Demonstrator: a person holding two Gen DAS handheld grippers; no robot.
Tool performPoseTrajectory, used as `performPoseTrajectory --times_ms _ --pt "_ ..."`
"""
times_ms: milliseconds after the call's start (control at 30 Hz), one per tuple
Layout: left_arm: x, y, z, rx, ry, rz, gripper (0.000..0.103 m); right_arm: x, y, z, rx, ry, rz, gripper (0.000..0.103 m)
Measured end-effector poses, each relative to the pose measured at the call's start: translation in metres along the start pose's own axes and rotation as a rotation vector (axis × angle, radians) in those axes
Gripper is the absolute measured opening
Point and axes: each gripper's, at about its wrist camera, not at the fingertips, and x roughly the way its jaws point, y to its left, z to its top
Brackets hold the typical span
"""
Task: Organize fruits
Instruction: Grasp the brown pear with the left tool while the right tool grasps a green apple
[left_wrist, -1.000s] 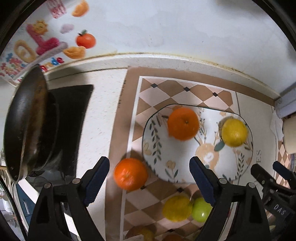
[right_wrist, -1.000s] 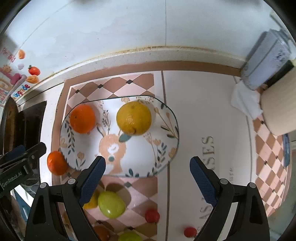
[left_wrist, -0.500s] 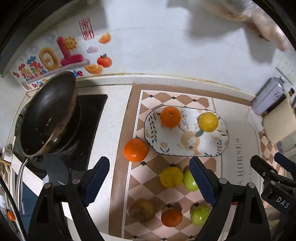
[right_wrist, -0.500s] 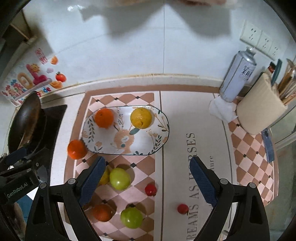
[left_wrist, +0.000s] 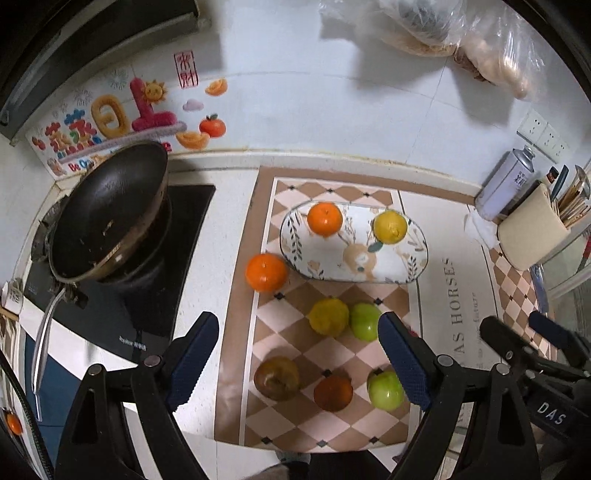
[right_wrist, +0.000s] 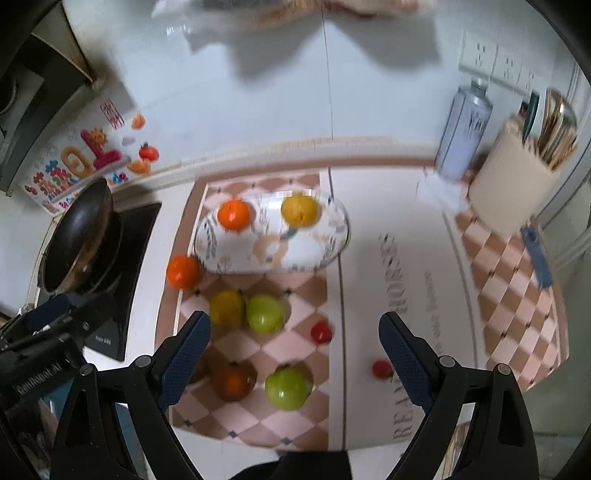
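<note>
Both grippers stood open and empty above the worktop. Nearest, ahead of the left gripper (left_wrist: 297, 345), loose fruits (left_wrist: 328, 317) lay on the mat short of the plate (left_wrist: 354, 269). An orange (left_wrist: 266, 272) touched the plate's left rim. The right gripper (right_wrist: 295, 343), marked "DAS", hung farther right. The mat read "AS HORSES".

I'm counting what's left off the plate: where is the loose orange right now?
In the left wrist view, the loose orange sits on the checkered mat, just off the plate's left end, near the stove.
</note>
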Motion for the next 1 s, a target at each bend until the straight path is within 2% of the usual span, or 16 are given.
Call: performPoseTrajectory --times_ms 67,167,233,400,467,633,733,1000 --pt "0.009 0.005 -0.006 0.003 0.024 0.017 0.088 0.019 -0.002 -0.013 0.018 0.063 0.026 0.095" --pt "0.03 0.015 -0.018 0.009 0.081 0.051 0.096 0.056 -0.004 -0.035 0.043 0.175 0.065 0.095" --pt "0.048 0.022 -0.027 0.011 0.123 0.08 0.096 0.084 -0.006 -0.051 0.069 0.249 0.087 0.095" --pt "0.101 0.041 -0.05 -0.03 0.277 0.103 0.096 0.15 -0.02 -0.086 0.168 0.415 0.149 0.094" --pt "0.119 0.044 -0.057 -0.052 0.329 0.087 0.096 0.164 -0.024 -0.094 0.181 0.437 0.149 0.084" --pt "0.153 0.041 -0.07 -0.059 0.429 0.061 0.096 0.182 -0.028 -0.103 0.185 0.454 0.143 0.076" --pt "0.17 0.04 -0.076 -0.07 0.479 0.046 0.096 0.185 -0.029 -0.104 0.183 0.452 0.149 0.076" --pt "0.189 0.037 -0.082 -0.079 0.521 0.018 0.096 0.191 -0.027 -0.097 0.161 0.467 0.155 0.076"
